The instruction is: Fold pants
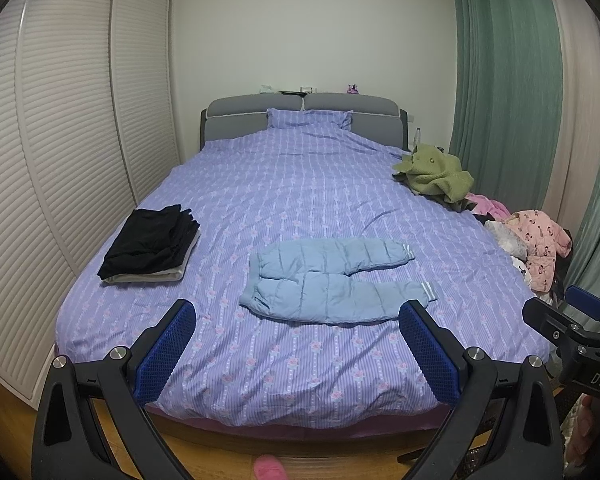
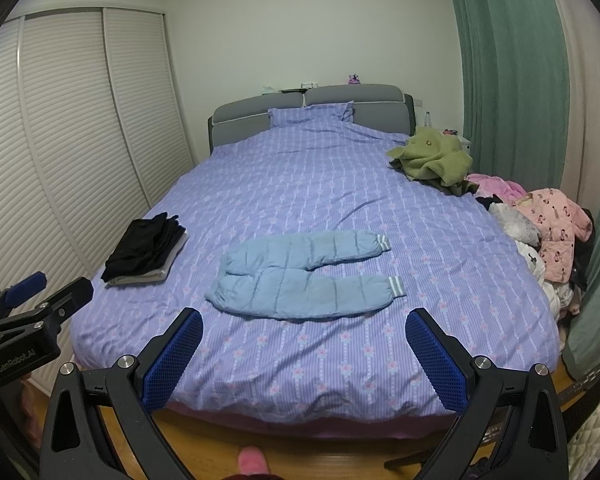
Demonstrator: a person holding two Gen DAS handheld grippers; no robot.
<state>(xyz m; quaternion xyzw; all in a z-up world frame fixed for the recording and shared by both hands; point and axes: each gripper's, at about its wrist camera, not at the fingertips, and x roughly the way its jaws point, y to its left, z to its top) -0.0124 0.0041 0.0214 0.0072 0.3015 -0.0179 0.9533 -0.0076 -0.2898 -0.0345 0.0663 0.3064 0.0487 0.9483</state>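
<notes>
Light blue padded pants (image 1: 332, 280) lie flat on the purple striped bed (image 1: 300, 192), waist to the left, both legs spread to the right with striped cuffs. They also show in the right wrist view (image 2: 300, 280). My left gripper (image 1: 298, 320) is open and empty, held above the bed's foot, short of the pants. My right gripper (image 2: 304, 328) is open and empty, likewise short of the pants. The right gripper also appears at the right edge of the left wrist view (image 1: 572, 308), and the left gripper at the left edge of the right wrist view (image 2: 40, 292).
A folded stack of black and grey clothes (image 1: 152, 244) sits on the bed's left side. A green garment (image 1: 436, 172) and a pile of pink and white clothes (image 1: 532, 240) lie along the right edge. White louvred wardrobe doors (image 1: 60, 140) stand left, green curtains (image 1: 508, 80) right.
</notes>
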